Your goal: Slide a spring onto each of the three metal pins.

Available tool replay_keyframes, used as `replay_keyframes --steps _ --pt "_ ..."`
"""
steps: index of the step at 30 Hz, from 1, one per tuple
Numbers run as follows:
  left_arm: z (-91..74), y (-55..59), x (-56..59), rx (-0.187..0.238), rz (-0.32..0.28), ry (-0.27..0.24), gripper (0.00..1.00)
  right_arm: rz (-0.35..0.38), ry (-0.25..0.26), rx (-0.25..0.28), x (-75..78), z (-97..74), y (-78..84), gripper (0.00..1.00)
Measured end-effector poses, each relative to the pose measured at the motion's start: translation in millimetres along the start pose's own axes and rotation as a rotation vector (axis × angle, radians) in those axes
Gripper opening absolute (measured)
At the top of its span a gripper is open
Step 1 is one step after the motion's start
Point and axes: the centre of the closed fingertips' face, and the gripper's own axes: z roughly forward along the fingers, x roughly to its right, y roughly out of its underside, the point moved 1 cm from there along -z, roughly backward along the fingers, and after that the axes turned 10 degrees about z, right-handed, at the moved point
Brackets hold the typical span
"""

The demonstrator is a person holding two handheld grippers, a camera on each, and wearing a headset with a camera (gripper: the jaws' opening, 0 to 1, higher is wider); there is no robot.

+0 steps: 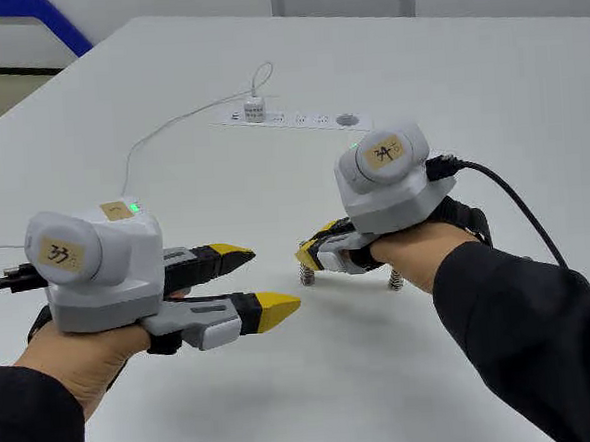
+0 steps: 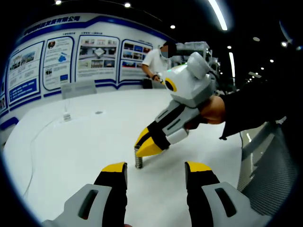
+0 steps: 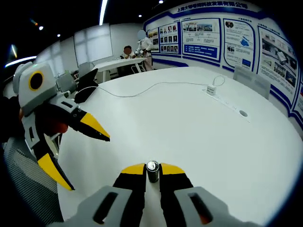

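Observation:
A small metal spring [image 1: 306,274] stands upright on the white table [image 1: 315,380]. My right gripper [image 1: 308,257] is tipped down onto it, jaws shut on its top. In the right gripper view the spring's round metal top [image 3: 152,166] sits pinched between the yellow tips of the right gripper [image 3: 153,169]. A second upright spring [image 1: 395,279] peeks out beside the right hand. My left gripper [image 1: 259,280] hovers open and empty just left of the first spring. In the left gripper view the left gripper [image 2: 156,167] points at that spring [image 2: 138,161] under the right gripper [image 2: 147,144].
A power strip [image 1: 299,119] with a white plug [image 1: 254,106] and cable lies at the back of the table. A black cable [image 1: 504,193] trails from the right gripper. People [image 3: 135,47] are at a far table, and wall posters [image 2: 80,56] hang behind.

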Motion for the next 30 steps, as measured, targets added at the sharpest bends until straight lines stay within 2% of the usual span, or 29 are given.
replay_keyframes --steps 2,15,30 --pt "0.2 0.3 0.1 -0.001 0.0 0.001 0.5 -0.001 0.003 -0.011 1.6 1.6 3.8 0.12" --pt "0.8 1.0 0.0 -0.007 0.002 0.002 0.52 0.005 0.005 0.002 3.4 -3.3 1.9 0.14" --pt "2.1 2.8 3.2 -0.014 0.002 0.01 0.55 -0.034 0.015 0.049 -4.2 -32.0 -2.8 0.2"
